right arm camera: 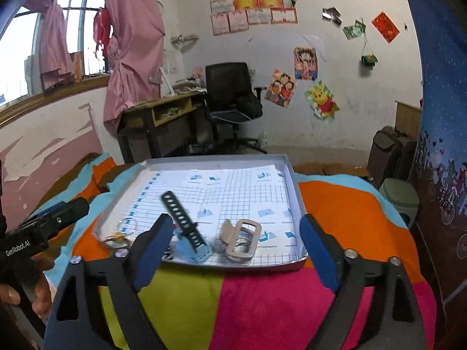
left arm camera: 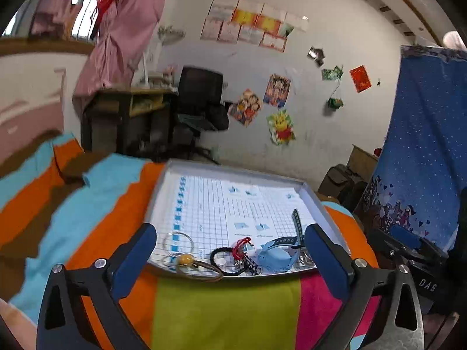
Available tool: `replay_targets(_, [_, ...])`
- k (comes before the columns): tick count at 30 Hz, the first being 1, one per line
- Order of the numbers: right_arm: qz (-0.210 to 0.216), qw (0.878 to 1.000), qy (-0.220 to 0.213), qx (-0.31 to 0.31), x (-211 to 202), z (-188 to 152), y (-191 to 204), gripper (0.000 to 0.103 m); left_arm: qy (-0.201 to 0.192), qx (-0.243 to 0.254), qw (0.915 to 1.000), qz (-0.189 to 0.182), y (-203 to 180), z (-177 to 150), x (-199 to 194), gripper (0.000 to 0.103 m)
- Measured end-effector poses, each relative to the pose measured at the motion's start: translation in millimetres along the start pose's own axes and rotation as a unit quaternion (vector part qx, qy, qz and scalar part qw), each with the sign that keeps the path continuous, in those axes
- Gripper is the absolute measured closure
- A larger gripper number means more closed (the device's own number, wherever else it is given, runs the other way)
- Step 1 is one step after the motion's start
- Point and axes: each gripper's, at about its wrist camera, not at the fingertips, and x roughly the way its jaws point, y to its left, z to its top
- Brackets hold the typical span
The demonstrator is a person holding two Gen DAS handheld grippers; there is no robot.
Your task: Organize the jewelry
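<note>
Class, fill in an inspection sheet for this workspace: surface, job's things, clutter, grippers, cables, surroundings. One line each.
Surface: striped blanket with a shallow tray on it, lined with gridded paper.
Job's things: blue watch, beige clip, clear ring, black hair tie, red cord, all near the tray's front edge.
Clutter: nothing seen.
Grippers: left gripper and right gripper open, holding nothing.
Cables: nothing seen.
Surroundings: desk, office chair, pink curtains, posters on the wall.
</note>
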Motion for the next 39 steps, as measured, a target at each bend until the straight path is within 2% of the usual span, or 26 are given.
replay_targets(10, [0.016, 0.999, -0.042, -0.005, -90.0, -0.7, 19.4, 0.007, -0.049, 0.04, 0.9978, 0.02, -3.6, -8.7, -93.4, 0.0])
replay_targets(22, [0.023, 0.996, -0.082, -0.005, -204.1, -35.7, 36.3, 0.005, -0.078, 0.062, 0.9948, 0.022, -6.2, -33.3, -189.6, 0.0])
replay_targets(31, [0.022, 0.995, -0.097, 0.0, -268.8, -72.1, 43.1, 0.005, -0.09, 0.073, 0.9929, 0.023, -3.8, -63.4, -243.6, 0.0])
replay_targets(39, [0.013, 0.995, -0.103, -0.001, -300.7, -112.7, 48.8, 0.005, -0.088, 0.077, 0.9928, 0.024, -0.4, -90.5, -265.2, 0.0])
